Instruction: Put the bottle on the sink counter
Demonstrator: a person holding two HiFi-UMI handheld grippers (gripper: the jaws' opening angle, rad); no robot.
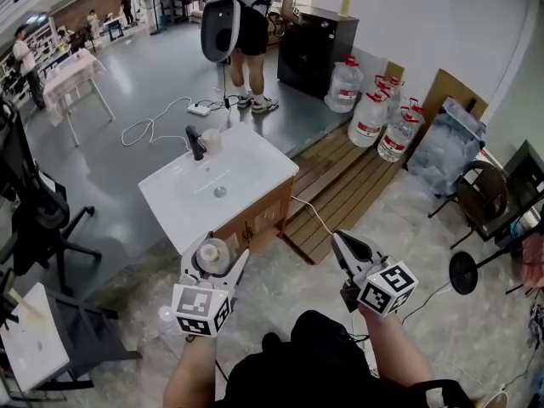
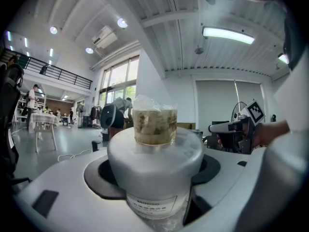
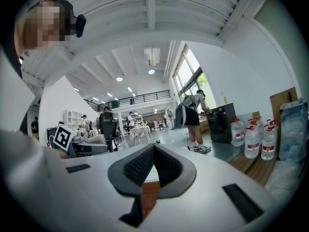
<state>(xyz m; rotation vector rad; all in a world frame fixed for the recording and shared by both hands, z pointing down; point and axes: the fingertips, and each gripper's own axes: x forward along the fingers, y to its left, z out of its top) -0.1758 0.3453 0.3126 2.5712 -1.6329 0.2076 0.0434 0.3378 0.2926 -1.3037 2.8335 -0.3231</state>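
My left gripper (image 1: 216,260) is shut on a small bottle (image 1: 213,252), holding it upright just in front of the near edge of the white sink counter (image 1: 255,164). In the left gripper view the bottle (image 2: 154,153) fills the middle, with a pale grey shoulder, a clear top holding something yellowish, and a label lower down; the left gripper (image 2: 155,180) wraps its body. My right gripper (image 1: 338,239) hovers to the right of the cabinet, shut and empty. In the right gripper view its dark pads (image 3: 140,166) meet at the tip of the right gripper (image 3: 150,151).
A black faucet (image 1: 195,142) and a cup (image 1: 211,139) stand at the back of the counter. Beyond it are a wooden platform (image 1: 340,185), water jugs (image 1: 371,116), a black cabinet (image 1: 310,49) and a standing person (image 1: 248,24). An office chair (image 1: 38,219) is at the left.
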